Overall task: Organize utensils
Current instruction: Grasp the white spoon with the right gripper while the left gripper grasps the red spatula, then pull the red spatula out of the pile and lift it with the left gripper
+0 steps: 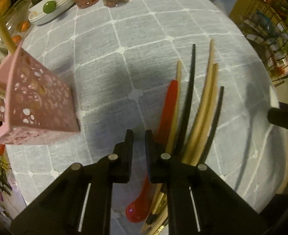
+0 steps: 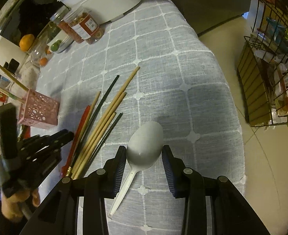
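Bench [image 2: 183, 62] covered by grey cloth with white grid; wire rack [image 2: 271, 74] stands on tiled floor beside it. Pink perforated holder [image 1: 40, 101] upright, chopsticks inside. Loose chopsticks [image 2: 104, 121] and red spoon [image 1: 169, 105] lie together on cloth. Left gripper [image 1: 139, 137] nearly closed, empty. Right gripper [image 2: 144, 156] open, straddling white spoon [image 2: 144, 143], lying flat.

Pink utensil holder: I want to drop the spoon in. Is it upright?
Upright: the pink utensil holder stands on the tablecloth, with chopsticks sticking out its open top.
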Demonstrator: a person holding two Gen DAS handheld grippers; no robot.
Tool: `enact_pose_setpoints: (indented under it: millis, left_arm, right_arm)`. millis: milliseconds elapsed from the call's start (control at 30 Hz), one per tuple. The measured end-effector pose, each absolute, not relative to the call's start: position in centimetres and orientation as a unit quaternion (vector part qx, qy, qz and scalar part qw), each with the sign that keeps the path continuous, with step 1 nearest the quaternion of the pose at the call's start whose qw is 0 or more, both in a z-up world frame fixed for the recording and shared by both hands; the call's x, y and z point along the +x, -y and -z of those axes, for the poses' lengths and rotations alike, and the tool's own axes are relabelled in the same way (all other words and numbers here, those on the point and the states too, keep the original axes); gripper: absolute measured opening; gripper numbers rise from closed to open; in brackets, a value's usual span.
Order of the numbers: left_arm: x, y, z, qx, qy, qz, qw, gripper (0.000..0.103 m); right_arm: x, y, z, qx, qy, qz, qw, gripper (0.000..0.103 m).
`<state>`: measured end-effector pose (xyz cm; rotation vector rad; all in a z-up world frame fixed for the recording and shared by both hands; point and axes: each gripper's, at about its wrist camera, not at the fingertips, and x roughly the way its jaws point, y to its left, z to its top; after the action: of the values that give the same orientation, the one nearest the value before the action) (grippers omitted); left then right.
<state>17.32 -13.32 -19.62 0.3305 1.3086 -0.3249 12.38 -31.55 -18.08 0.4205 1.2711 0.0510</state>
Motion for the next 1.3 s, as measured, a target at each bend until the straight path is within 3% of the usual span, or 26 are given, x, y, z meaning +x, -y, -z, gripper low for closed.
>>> enact_pose_setpoints:
  millis: [733, 1300]
  left_arm:
    - [16.7, 18.4, 18.7, 0.162, -0.610, 0.178, 0.755, 0.013]
    - [15.8, 18.0, 18.1, 0.148, -0.611, 0.216, 0.747, 0.017]
  right_arm:
    - [12.4, 31.7, 18.6, 0.200, -0.593, -0.027, 0.779, 0.038]
    - [12.6, 31.7, 19.0, 0.203, -0.598, -0.028, 0.775, 0.038]
